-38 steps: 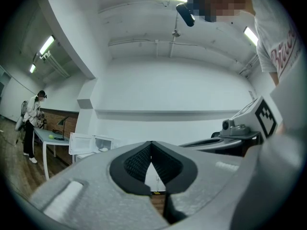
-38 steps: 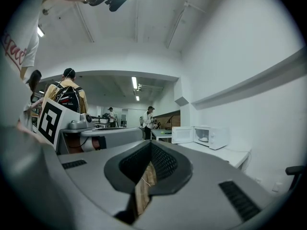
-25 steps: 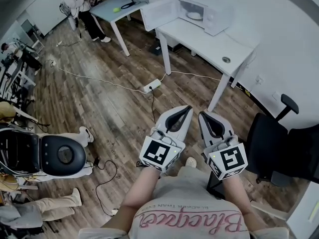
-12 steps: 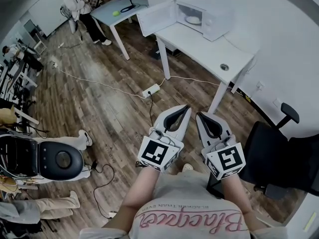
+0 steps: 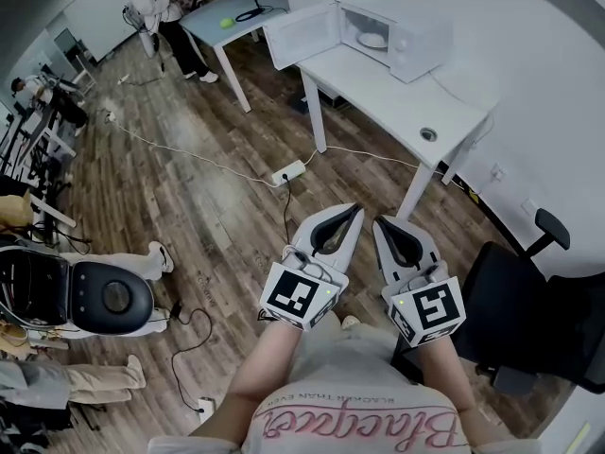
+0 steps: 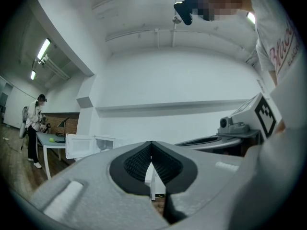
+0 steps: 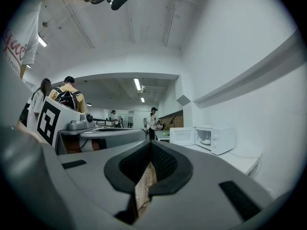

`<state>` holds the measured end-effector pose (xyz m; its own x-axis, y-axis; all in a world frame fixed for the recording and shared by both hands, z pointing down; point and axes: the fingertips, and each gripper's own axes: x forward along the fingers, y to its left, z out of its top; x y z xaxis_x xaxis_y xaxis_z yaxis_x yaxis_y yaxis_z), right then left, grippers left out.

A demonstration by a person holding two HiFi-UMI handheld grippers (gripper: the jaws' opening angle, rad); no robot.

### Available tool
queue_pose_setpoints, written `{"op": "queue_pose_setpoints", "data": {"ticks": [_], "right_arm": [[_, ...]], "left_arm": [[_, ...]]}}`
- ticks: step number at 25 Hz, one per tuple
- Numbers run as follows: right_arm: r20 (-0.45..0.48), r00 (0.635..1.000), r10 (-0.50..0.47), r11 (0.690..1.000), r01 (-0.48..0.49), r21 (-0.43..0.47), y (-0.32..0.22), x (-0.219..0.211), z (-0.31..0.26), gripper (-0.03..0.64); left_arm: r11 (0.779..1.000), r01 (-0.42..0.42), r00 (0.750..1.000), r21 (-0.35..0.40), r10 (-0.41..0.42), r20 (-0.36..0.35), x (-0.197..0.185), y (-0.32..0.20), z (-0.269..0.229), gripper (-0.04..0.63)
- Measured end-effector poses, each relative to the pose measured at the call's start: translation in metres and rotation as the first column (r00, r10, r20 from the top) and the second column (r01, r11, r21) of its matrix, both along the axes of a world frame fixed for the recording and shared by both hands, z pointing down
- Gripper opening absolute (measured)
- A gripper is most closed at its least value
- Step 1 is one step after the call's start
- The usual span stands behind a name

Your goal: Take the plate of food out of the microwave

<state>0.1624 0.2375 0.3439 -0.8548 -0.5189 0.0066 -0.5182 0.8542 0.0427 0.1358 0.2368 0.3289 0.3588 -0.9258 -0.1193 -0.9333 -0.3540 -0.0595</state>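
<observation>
The plate of food (image 5: 371, 40) sits inside the open microwave (image 5: 416, 38) on the white counter (image 5: 397, 97). Well apart from it, the left gripper (image 5: 356, 207) and right gripper (image 5: 379, 221) hover side by side above the wooden floor (image 5: 208, 192), each with its fingers closed on nothing.

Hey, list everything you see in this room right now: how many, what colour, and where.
microwave: one, white, door open, on the far end of the white table
plate of food: one, white, inside the microwave
white table: one, by the wall ahead
far table: one, pale, beyond the microwave
ball: one, green, on the far table
power strip: one, white, on the wood floor
office chair: one, black, right
machine: one, black and white, left on the floor
bystander: one, standing by the far table
left gripper: grey, jaws shut, empty
right gripper: grey, jaws shut, empty, beside the left gripper
</observation>
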Motion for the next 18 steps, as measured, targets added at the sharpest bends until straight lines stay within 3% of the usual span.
{"op": "queue_pose_setpoints", "data": {"ticks": [11,18], "right_arm": [[0.024,1.0,0.012,1.0,-0.012,0.0,-0.018,-0.002,0.006,0.011],[-0.006,1.0,0.028,1.0,-0.028,-0.003,-0.037,-0.011,0.011,0.011]], "left_arm": [[1.0,0.005,1.0,-0.015,-0.004,0.03,-0.001,-0.015,0.006,0.006],[1.0,-0.005,1.0,-0.014,0.005,-0.001,-0.013,-0.036,0.006,0.006]]}}
